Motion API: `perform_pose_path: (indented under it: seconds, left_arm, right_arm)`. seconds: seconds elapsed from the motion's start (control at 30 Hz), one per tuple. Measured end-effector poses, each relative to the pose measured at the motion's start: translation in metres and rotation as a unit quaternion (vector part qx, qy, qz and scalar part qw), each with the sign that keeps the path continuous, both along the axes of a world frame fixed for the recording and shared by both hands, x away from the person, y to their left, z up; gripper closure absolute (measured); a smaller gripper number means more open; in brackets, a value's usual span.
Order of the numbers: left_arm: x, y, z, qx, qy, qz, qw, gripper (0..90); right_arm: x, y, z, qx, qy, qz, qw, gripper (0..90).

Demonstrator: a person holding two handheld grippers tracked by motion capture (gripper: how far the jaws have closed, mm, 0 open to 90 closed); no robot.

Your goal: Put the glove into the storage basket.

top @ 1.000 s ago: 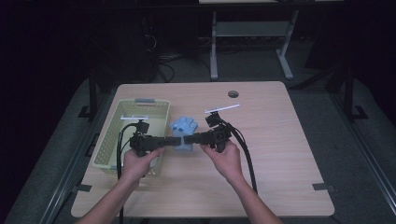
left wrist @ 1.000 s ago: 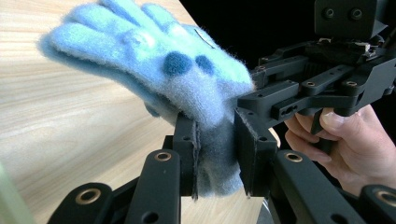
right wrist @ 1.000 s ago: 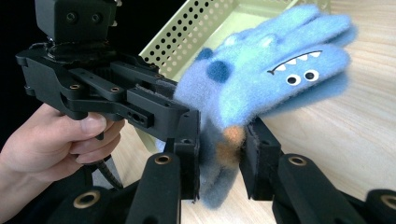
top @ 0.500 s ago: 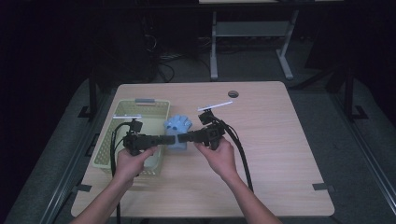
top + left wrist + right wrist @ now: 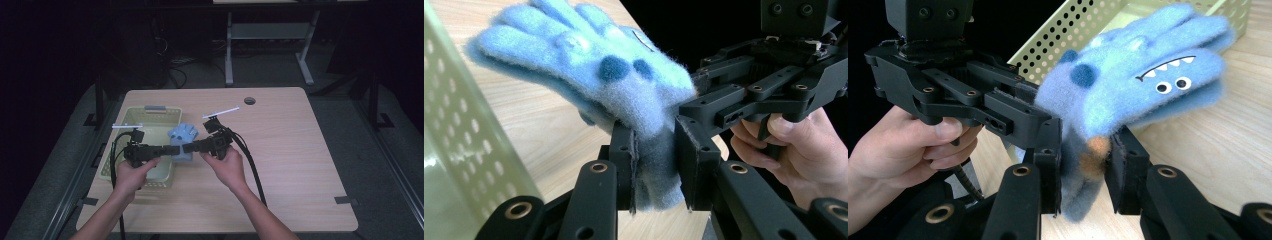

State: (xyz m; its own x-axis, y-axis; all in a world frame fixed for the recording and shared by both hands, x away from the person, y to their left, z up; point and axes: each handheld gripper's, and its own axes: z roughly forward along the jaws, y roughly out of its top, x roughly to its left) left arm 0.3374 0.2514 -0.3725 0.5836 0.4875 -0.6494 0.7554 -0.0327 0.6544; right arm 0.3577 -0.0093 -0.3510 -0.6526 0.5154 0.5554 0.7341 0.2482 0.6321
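- We see a wooden table (image 5: 280, 165) with a round hole near its far edge.
- On its left side stands a pale green perforated basket (image 5: 131, 121); we cannot make out anything lying inside it, as the left hand and claw cover part of it.
- A fluffy blue glove (image 5: 183, 136) with a monster face, white teeth and small eyes is held up between the two claws, just at the basket's right wall and off the tabletop.
- Our left claw (image 5: 656, 165) is clamped on the glove's cuff, the fabric pinched between both jaws.
- Our right claw (image 5: 1083, 167) is likewise closed on the cuff from the opposite side, so the two claws meet almost tip to tip.
- The left hand (image 5: 131, 172) and right hand (image 5: 227, 165) each grip a handle.
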Motion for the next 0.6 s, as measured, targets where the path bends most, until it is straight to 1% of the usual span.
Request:
perform_pose_path:
  seconds: [0.03,0.07,0.1,0.13,0.23,0.3,0.33,0.37,0.4,0.53,0.57,0.6]
  left_arm:
    - [0.000,0.002,0.000,0.000,-0.004,-0.001,1.0000,71.0]
    - [0.000,0.002,0.000,-0.001,0.000,0.003,1.0000,71.0]
    - [0.000,0.005,0.000,0.001,-0.004,0.002,1.0000,71.1]
    - [-0.001,0.006,0.000,-0.001,-0.001,0.005,1.0000,71.0]
    - [-0.001,0.011,0.001,0.001,-0.005,0.004,1.0000,71.1]
    - [-0.001,0.013,0.001,0.002,-0.003,0.007,1.0000,71.1]
    - [-0.002,0.014,0.001,0.003,0.000,0.009,1.0000,71.1]
    - [-0.002,0.016,0.000,0.002,-0.003,0.009,1.0000,71.1]
    - [-0.002,0.017,0.000,0.000,0.000,0.010,0.9999,71.1]
    - [-0.002,0.023,0.000,0.003,-0.002,0.010,0.9999,71.2]
    - [-0.003,0.024,0.000,0.002,0.000,0.012,0.9999,71.1]
    - [-0.002,0.025,0.000,0.003,-0.003,0.009,0.9999,71.2]
  right_arm:
    - [0.000,0.003,0.000,0.001,0.001,0.000,1.0000,70.2]
    - [0.000,0.003,0.000,0.001,0.001,0.000,1.0000,70.2]
    - [0.000,0.004,0.000,0.000,0.002,0.001,1.0000,70.2]
    - [0.001,0.007,0.001,0.000,0.000,0.003,1.0000,70.1]
    - [0.002,0.010,0.001,0.000,-0.001,0.005,1.0000,70.1]
    - [0.002,0.013,0.000,0.001,-0.001,0.006,1.0000,70.1]
    - [0.003,0.015,0.000,0.003,0.003,0.005,1.0000,70.1]
    - [0.003,0.016,0.000,0.002,0.004,0.007,1.0000,70.1]
    - [0.003,0.017,-0.001,0.004,0.004,0.007,1.0000,70.1]
    - [0.004,0.022,-0.001,0.001,0.005,0.011,0.9999,70.0]
    - [0.004,0.024,-0.001,0.001,0.004,0.012,0.9999,70.0]
    - [0.005,0.025,0.000,0.001,0.004,0.014,0.9999,70.0]
